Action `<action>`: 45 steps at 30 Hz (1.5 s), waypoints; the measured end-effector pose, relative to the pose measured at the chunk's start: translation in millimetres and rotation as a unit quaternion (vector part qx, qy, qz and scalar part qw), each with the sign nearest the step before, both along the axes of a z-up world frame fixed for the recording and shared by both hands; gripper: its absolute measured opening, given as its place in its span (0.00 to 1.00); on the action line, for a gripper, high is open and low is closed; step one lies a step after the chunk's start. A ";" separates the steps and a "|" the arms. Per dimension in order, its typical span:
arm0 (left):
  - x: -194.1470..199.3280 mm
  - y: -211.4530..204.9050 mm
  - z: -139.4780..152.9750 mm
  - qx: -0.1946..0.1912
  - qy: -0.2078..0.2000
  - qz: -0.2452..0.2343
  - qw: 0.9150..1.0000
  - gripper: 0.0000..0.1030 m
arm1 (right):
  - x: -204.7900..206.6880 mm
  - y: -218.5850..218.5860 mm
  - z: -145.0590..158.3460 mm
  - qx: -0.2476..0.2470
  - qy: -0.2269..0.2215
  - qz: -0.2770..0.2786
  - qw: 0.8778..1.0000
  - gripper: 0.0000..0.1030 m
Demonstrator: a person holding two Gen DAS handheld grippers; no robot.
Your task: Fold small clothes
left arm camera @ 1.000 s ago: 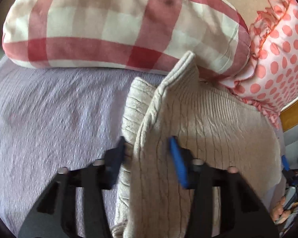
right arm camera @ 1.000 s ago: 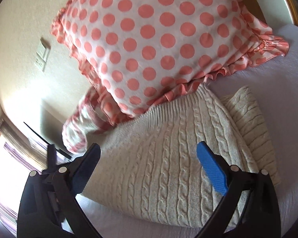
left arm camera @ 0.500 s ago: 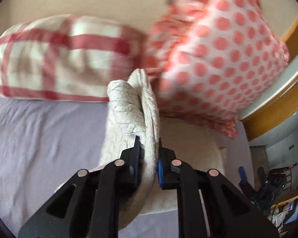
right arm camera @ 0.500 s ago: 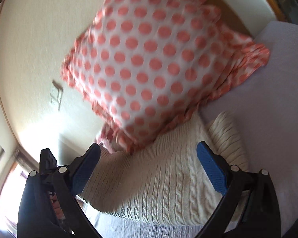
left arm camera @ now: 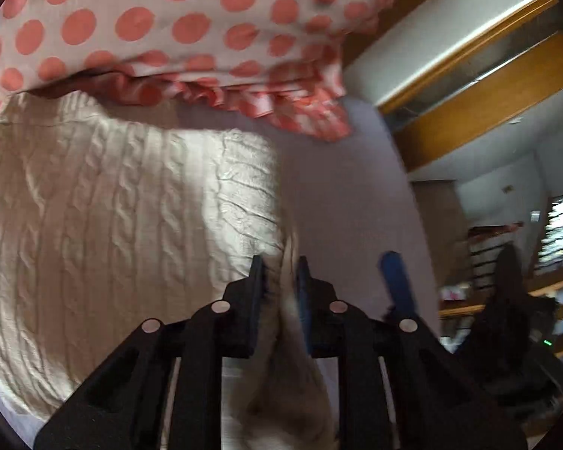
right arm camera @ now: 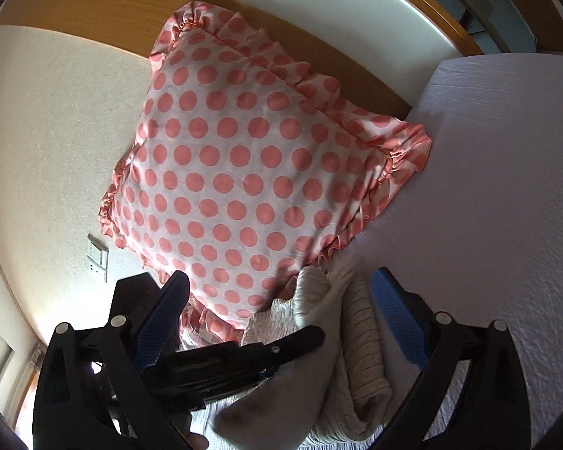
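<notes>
A cream cable-knit sweater [left arm camera: 94, 225] lies on the lilac bedsheet [left arm camera: 341, 195] below a polka-dot pillow. My left gripper [left arm camera: 280, 281] is shut on a fold of the sweater's right edge and holds it up over the sweater. In the right wrist view the lifted cream fold [right arm camera: 319, 337] hangs between the jaws of my right gripper [right arm camera: 277, 311], which is open and holds nothing. The left gripper's black finger [right arm camera: 281, 345] crosses that view. My right gripper's blue finger [left arm camera: 394, 281] shows to the right in the left wrist view.
A white pillow with coral dots and a ruffled edge [right arm camera: 236, 172] leans on the wall and wooden headboard [right arm camera: 94, 18]; it also fills the top of the left wrist view [left arm camera: 169, 18]. Bare sheet [right arm camera: 506, 206] lies to the right. Shelves and furniture [left arm camera: 525, 262] stand beyond the bed.
My left gripper closed on the sweater's edge and has swung to the right with the fold. The right gripper has risen and tilted up; it stays open.
</notes>
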State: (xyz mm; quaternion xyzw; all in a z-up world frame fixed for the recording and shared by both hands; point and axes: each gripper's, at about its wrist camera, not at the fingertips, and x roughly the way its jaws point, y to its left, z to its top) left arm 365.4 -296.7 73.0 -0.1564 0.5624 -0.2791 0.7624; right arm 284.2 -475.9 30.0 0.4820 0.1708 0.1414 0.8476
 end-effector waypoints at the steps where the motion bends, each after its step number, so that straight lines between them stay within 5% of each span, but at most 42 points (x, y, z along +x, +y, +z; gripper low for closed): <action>1: -1.7 9.6 6.5 -0.034 -0.003 -0.007 0.999 0.15 | 0.0 1.1 2.1 -0.002 -0.006 0.004 1.000 0.96; 4: -17.4 53.7 38.1 -0.076 -0.052 -0.004 0.996 0.27 | -1.0 10.8 11.8 -0.025 -0.031 0.025 0.999 0.96; 7: -38.7 100.1 56.3 -0.025 -0.109 0.013 0.994 0.42 | -1.5 25.2 26.1 -0.059 -0.048 0.065 0.995 0.96; 12: -60.0 159.9 44.6 0.001 -0.113 0.015 0.993 0.52 | -17.9 69.8 51.0 -0.062 -0.100 0.232 0.966 0.96; 15: -66.9 183.9 30.8 -0.016 -0.102 0.000 0.995 0.54 | -11.4 100.5 41.4 -0.096 -0.041 0.289 0.951 0.96; 18: -68.9 174.4 8.5 -0.025 -0.086 -0.023 0.996 0.54 | 21.9 109.2 13.6 -0.164 0.082 0.256 0.949 0.95; 20: -74.8 162.7 -2.7 -0.004 -0.096 -0.045 0.994 0.55 | 47.9 101.4 -7.4 -0.164 0.133 0.236 0.948 0.87; 23: -80.4 146.1 -19.1 0.043 -0.097 -0.066 0.992 0.55 | 68.1 89.6 -11.9 -0.153 0.149 0.217 0.952 0.81; 25: -84.1 149.3 -15.7 0.032 -0.105 -0.067 0.992 0.55 | 62.6 90.7 -3.6 -0.157 0.153 0.224 0.949 0.81; 28: -84.9 180.8 3.8 -0.011 -0.141 -0.036 0.989 0.68 | 35.9 85.5 21.7 -0.193 0.106 0.211 0.952 0.95; 30: -73.3 195.7 7.2 -0.001 -0.147 -0.001 0.989 0.75 | 30.6 70.7 28.9 -0.203 0.105 0.185 0.956 0.99; 35: -32.3 215.3 -32.9 -0.006 -0.050 0.052 0.997 0.75 | 58.5 46.9 -4.4 -0.175 0.184 0.186 0.949 0.99; 40: -15.3 210.1 -50.9 -0.047 -0.017 0.057 0.997 0.77 | 73.0 52.7 -27.0 -0.168 0.205 0.209 0.941 0.95; 43: -4.2 203.0 -57.9 -0.067 -0.008 0.060 0.996 0.76 | 75.6 47.6 -35.5 -0.126 0.190 0.221 0.948 0.82; 45: -0.2 200.9 -58.0 -0.070 -0.015 0.067 0.995 0.71 | 76.9 47.2 -40.8 -0.117 0.183 0.224 0.950 0.56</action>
